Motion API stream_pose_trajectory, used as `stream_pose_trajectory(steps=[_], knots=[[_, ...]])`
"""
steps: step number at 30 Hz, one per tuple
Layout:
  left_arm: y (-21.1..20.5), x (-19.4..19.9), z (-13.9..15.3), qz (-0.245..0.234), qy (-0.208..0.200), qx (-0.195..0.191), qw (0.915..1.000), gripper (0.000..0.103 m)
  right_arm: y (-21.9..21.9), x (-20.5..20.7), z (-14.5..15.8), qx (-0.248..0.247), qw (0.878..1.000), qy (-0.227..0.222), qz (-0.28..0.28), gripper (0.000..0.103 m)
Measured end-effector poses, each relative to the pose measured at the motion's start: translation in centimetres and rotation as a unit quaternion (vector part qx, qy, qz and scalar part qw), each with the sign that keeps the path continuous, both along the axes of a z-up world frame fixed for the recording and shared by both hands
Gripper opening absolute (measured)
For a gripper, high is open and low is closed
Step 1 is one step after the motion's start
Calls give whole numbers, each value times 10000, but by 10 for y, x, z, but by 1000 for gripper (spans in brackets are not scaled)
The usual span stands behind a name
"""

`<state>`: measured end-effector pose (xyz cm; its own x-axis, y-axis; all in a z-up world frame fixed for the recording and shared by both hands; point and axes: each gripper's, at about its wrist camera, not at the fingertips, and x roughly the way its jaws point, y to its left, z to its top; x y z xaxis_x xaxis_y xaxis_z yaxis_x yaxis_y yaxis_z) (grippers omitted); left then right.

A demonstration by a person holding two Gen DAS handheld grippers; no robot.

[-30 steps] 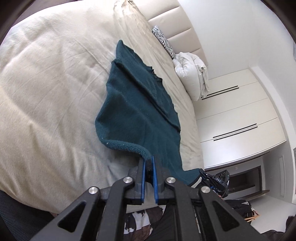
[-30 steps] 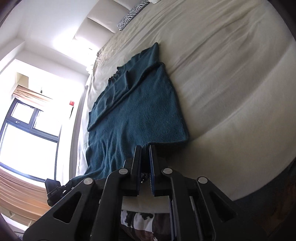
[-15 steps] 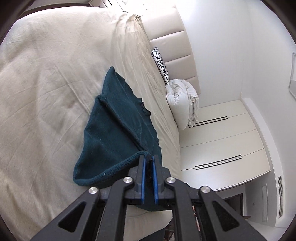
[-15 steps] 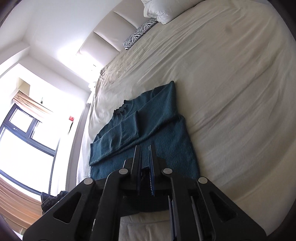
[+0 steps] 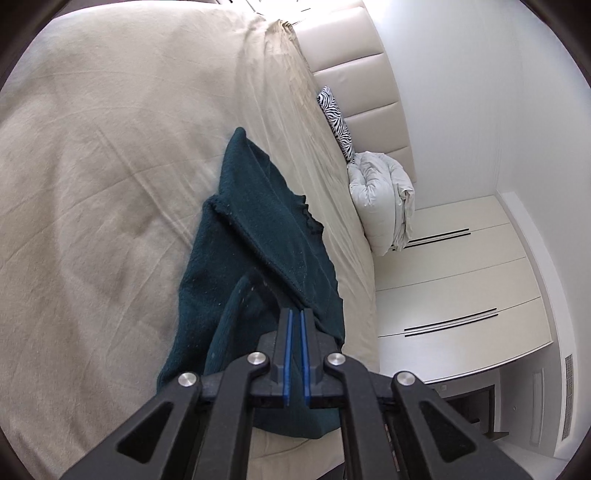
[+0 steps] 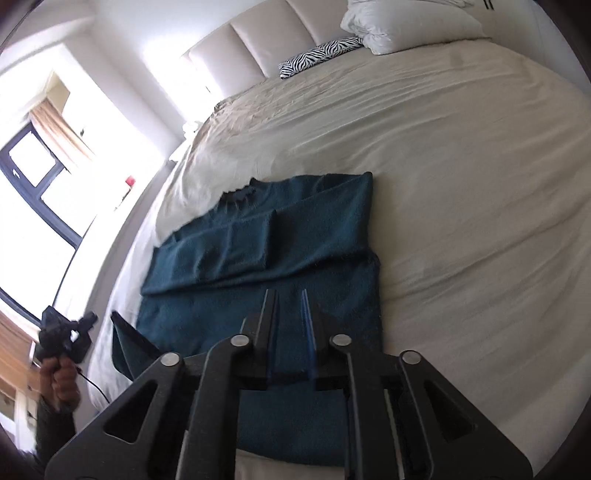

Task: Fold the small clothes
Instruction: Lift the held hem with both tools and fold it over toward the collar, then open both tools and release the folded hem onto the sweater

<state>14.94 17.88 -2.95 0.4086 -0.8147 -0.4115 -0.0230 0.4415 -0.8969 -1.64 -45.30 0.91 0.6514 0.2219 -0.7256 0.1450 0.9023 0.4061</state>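
A dark teal sweater (image 5: 255,236) lies on the beige bed (image 5: 92,184), its lower part folded up over the body. My left gripper (image 5: 295,325) is shut on a lifted corner of the hem near the bed's edge. In the right wrist view the sweater (image 6: 295,229) lies flat with a sleeve folded across it. My right gripper (image 6: 287,299) hovers over the folded lower part, its jaws opening, with the fabric lying below them and not pinched. The left gripper (image 6: 62,336), held by a hand, shows at the far left beside the raised corner (image 6: 127,336).
A zebra-print cushion (image 6: 321,55) and a white pillow (image 6: 406,22) rest at the padded headboard (image 6: 258,44). White wardrobe doors (image 5: 461,288) stand beyond the bed's side. A window (image 6: 37,221) with a curtain is at the left. Wide bare sheet (image 6: 480,184) lies right of the sweater.
Both grippers carried the sweater's lower hem up over the body, folding it. The right jaws, shut on the hem before, have parted and let it go. The left stays shut.
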Motion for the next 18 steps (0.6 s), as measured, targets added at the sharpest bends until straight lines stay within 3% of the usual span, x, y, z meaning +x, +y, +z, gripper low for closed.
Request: stream_pose_trajectory(steps=[1,2,5,7,9,11,13,18], knots=[[3,-5,-4,9,36,32,10000,3,1,-6,-10,13,10000,79,32,69],[4,-9,-6,10,56,86,9999,3,0,-12,-18,-1,9999,160,20,79],[9,-20,-13,49,123,230,9996,3,-1,-16,-40,-259,9987,442,65,79],[9,-24,-9,51,-62,779,9969,3,-4,-12,-54,-328,9975,622,95,76],[1,-26,-2,-20,-380,1662,9854,7,-9,-12,-65,-357,9963,776,56,71],[-15,-23,5,-321,-649,2193,9730,40,-11,-12,-73,-229,9966,792,35,69],[-33,-17,9,-679,-975,2573,9590,59,-11,-13,-77,-102,9970,757,90,69],[-71,8,-1,-1487,-1361,3278,9230,62,-4,-19,-75,-166,9971,688,288,69]])
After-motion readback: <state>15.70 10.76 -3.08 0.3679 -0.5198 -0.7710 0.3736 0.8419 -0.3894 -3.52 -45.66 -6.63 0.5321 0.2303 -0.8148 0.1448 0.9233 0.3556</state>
